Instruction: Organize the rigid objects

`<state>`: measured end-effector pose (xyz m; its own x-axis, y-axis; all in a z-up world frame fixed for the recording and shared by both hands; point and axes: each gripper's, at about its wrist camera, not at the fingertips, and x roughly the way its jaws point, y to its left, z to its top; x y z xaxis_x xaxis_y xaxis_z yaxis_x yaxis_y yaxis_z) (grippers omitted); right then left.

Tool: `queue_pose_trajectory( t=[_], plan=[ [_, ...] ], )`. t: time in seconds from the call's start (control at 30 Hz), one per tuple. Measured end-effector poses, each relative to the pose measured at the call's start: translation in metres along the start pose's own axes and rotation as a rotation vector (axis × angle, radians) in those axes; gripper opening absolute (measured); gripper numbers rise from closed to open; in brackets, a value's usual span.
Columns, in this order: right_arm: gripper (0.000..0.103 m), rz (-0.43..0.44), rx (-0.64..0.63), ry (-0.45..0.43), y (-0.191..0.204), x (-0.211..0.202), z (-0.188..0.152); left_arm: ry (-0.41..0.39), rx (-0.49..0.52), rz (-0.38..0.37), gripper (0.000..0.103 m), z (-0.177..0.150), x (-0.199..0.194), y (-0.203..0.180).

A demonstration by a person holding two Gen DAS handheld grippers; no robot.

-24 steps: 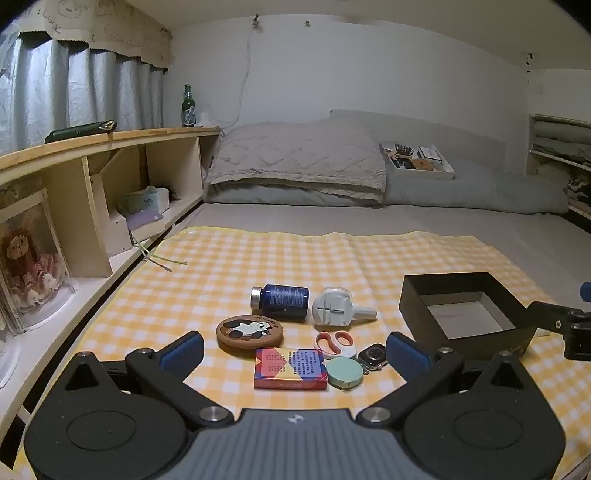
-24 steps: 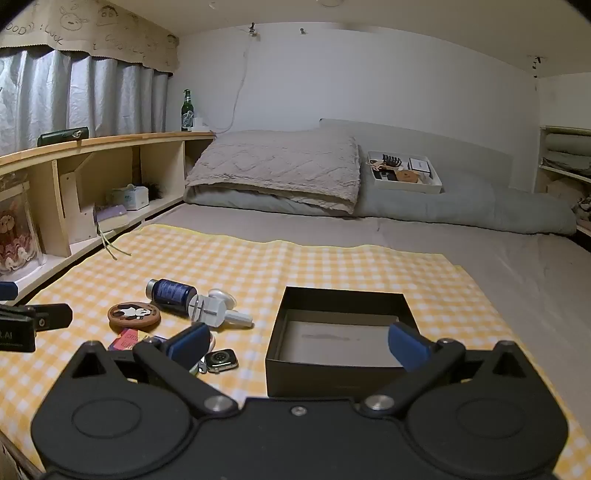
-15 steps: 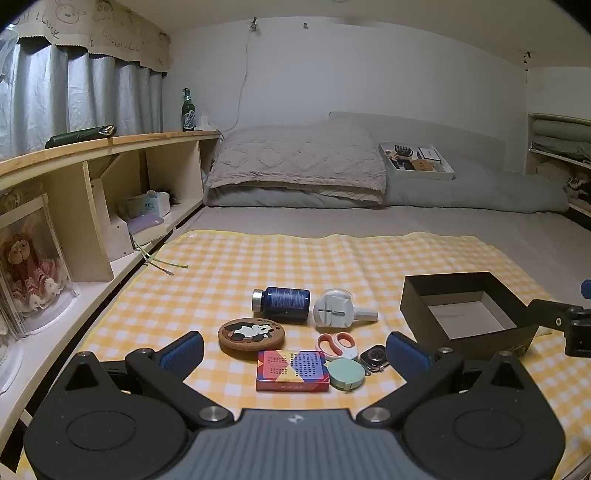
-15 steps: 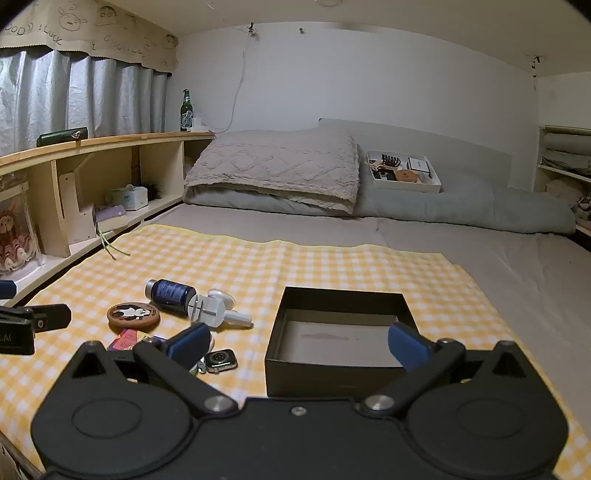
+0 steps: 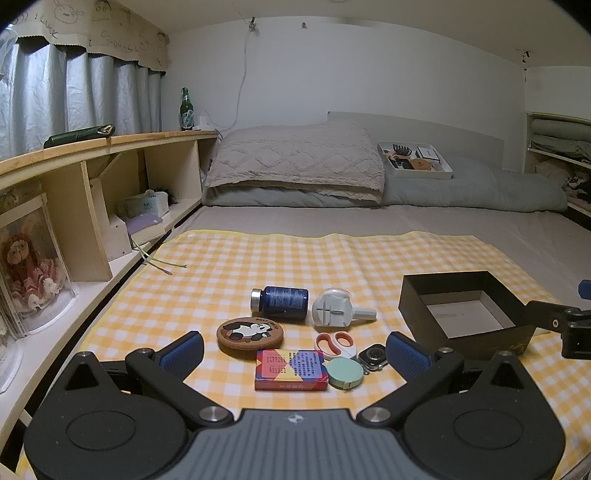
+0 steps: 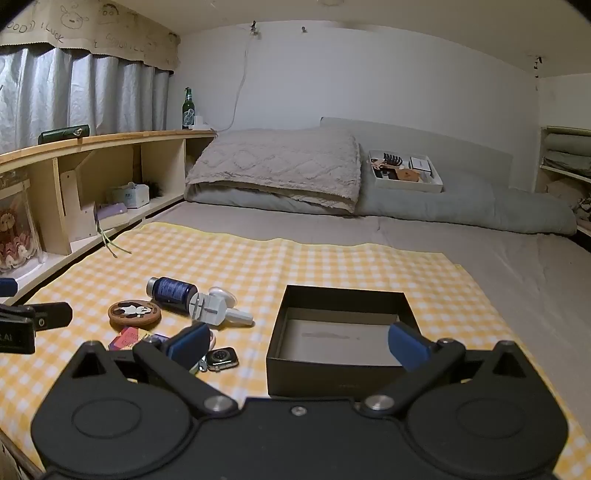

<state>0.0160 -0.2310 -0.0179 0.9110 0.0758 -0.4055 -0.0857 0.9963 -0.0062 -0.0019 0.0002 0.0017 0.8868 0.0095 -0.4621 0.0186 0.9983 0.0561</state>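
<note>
The curtain valance (image 6: 92,27) reads "GOOD LUCK"; print on the card box (image 5: 291,370) is too small to read. Left gripper (image 5: 293,349) and right gripper (image 6: 297,341) both gape, holding nothing.

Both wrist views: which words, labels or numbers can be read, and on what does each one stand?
"GOOD LUCK": hand-drawn on the curtain valance.
Blue bottle label: too small to read.
Card box print: too small.
Panda coaster rim lettering: blurred.
Green bottle label: unreadable.
</note>
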Motion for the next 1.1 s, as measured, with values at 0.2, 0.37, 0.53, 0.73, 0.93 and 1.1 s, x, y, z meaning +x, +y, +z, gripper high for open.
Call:
queue_pose_trajectory(
  t=[0.2,0.37,0.53,0.73,0.93,1.1],
  plan=[
    [0.103,0.002,-0.001,0.003,0.0002,0.0055,-0.0004,0.004,-0.002,0.0,0.103,-0.0003,-0.0016,-0.0004],
    [0.103,0.003,-0.002,0.003,0.0005,0.0057,-0.0008,0.006,-0.001,-0.001,0.103,-0.0008,-0.0004,-0.0006],
    [0.103,0.003,-0.001,0.004,0.0001,0.0059,-0.0008,0.008,-0.002,-0.002,0.103,-0.0009,0.0008,-0.001],
    [0.103,0.003,-0.002,0.005,0.0002,0.0058,-0.0008,0.009,-0.002,-0.002,0.103,-0.0007,0.0009,-0.0008],
    [0.103,0.004,-0.002,0.006,0.0003,0.006,-0.0017,0.008,-0.002,-0.003,0.103,-0.0009,0.0009,-0.0006],
    [0.103,0.004,-0.003,0.007,0.0004,0.0059,-0.0016,0.008,-0.002,-0.002,0.103,-0.0008,0.0009,-0.0006]
  ],
)
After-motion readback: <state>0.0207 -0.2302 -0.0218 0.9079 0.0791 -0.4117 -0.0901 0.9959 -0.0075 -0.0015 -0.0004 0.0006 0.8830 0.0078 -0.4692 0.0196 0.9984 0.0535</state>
